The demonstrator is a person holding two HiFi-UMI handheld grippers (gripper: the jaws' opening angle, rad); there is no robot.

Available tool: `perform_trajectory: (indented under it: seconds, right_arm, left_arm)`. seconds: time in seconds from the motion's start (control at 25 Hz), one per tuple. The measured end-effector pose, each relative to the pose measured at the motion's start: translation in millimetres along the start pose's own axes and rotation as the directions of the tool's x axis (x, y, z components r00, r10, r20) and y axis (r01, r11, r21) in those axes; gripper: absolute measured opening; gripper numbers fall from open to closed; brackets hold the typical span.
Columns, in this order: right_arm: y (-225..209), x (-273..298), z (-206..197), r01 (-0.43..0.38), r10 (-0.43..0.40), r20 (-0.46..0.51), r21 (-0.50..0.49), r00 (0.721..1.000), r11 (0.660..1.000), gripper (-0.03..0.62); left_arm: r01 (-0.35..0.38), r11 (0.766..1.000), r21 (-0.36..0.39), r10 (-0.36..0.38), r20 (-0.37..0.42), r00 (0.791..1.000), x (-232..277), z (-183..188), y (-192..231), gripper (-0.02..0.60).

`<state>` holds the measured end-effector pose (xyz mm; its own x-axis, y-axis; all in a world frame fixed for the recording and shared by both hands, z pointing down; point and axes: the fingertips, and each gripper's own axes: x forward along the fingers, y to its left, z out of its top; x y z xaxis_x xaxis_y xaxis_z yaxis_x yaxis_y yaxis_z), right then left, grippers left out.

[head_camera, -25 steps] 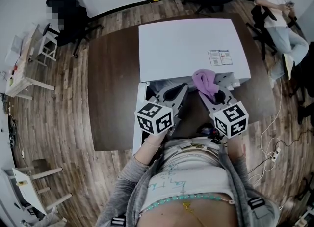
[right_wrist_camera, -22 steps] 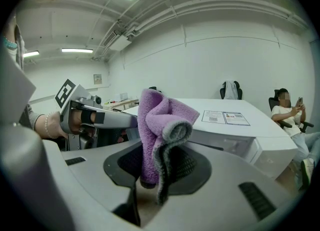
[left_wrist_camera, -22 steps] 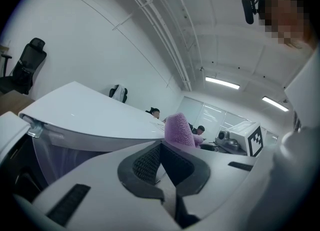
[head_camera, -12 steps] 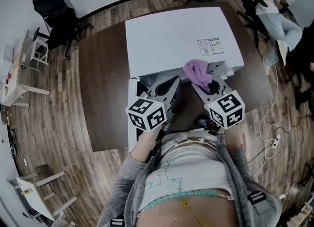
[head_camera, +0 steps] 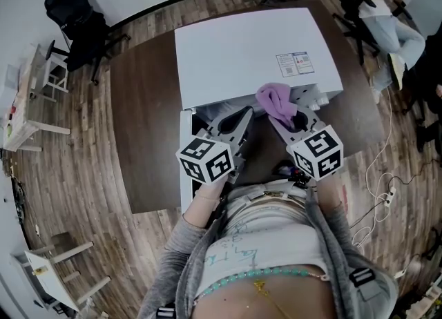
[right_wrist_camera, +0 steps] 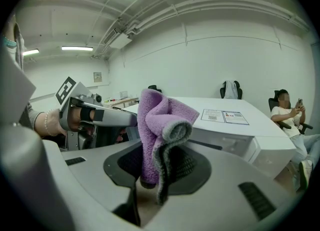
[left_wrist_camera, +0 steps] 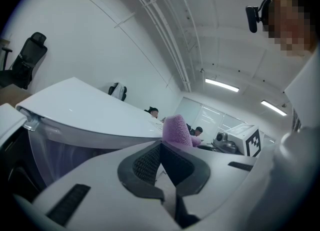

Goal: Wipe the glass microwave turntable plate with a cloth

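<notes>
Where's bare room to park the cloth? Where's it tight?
Free: the table left of the microwave, out to the table's edge; a narrower strip on the microwave's right; the microwave's top, bare but for a label. Tight: in front of the microwave, where the open door, left gripper, right gripper and cloth bunch up.

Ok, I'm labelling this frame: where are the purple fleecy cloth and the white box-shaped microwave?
purple fleecy cloth (right_wrist_camera: 154, 122), right gripper view, its folded middle.
white box-shaped microwave (head_camera: 235, 52), head view, its flat top.
</notes>
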<state>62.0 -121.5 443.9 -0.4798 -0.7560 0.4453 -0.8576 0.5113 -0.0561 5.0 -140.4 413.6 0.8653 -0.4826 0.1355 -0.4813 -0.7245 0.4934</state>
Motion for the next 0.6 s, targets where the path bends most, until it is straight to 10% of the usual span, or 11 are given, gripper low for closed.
perform_trajectory:
  seconds: [0.6]
  right_arm:
    - [-0.6,-1.1,-2.2,0.006,-0.006,-0.007,-0.005,1.000,1.000,0.120]
  left_arm:
    - [0.004,1.000,-0.009,-0.004,-0.009,1.000,0.5,-1.8,0.0,0.011]
